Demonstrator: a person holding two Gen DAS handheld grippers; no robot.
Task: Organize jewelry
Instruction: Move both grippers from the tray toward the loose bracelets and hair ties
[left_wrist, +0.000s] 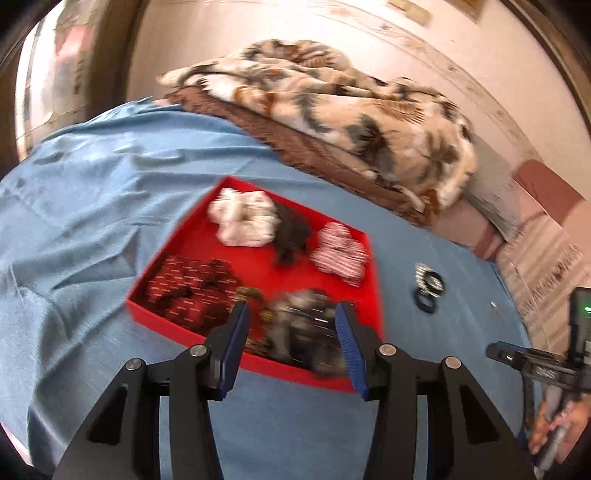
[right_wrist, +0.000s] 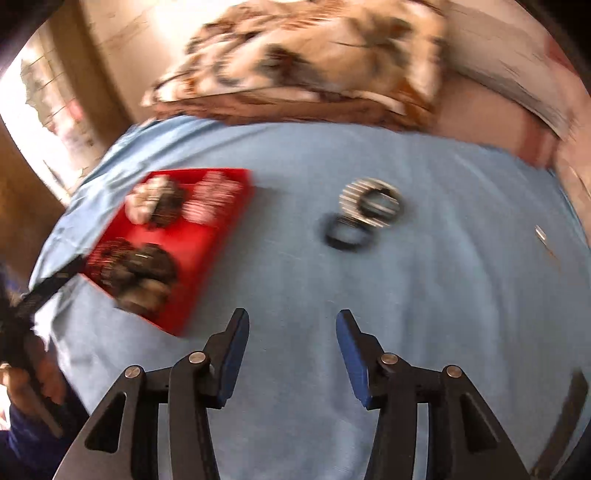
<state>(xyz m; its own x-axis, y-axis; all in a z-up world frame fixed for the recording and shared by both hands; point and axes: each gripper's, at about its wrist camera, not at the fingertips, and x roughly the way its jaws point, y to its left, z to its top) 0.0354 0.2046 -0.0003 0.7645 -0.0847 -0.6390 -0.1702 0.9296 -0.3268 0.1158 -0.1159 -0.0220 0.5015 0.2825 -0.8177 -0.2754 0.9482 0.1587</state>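
A red tray (left_wrist: 177, 254) lies on the blue cloth (left_wrist: 92, 221) and holds several scrunchies: white (left_wrist: 242, 218), black (left_wrist: 291, 232), red-and-white striped (left_wrist: 341, 253), dark red patterned (left_wrist: 188, 291) and a grey furry one (left_wrist: 306, 332) at its near corner. My left gripper (left_wrist: 291, 314) hovers open over that corner; the grey scrunchie shows between the fingers, blurred like the tray, and the pads are not pressing on it. My right gripper (right_wrist: 291, 325) stands open over bare cloth, with nothing in it. Ahead of it lies a small pile of hair ties (right_wrist: 369, 210), silver-striped and black.
A folded leaf-print blanket (left_wrist: 332, 110) on a brown one fills the back of the bed. A tiny metal piece (right_wrist: 541, 234) lies on the cloth at the right. A person's hand (left_wrist: 554, 432) grips the right tool. The wall stands close behind.
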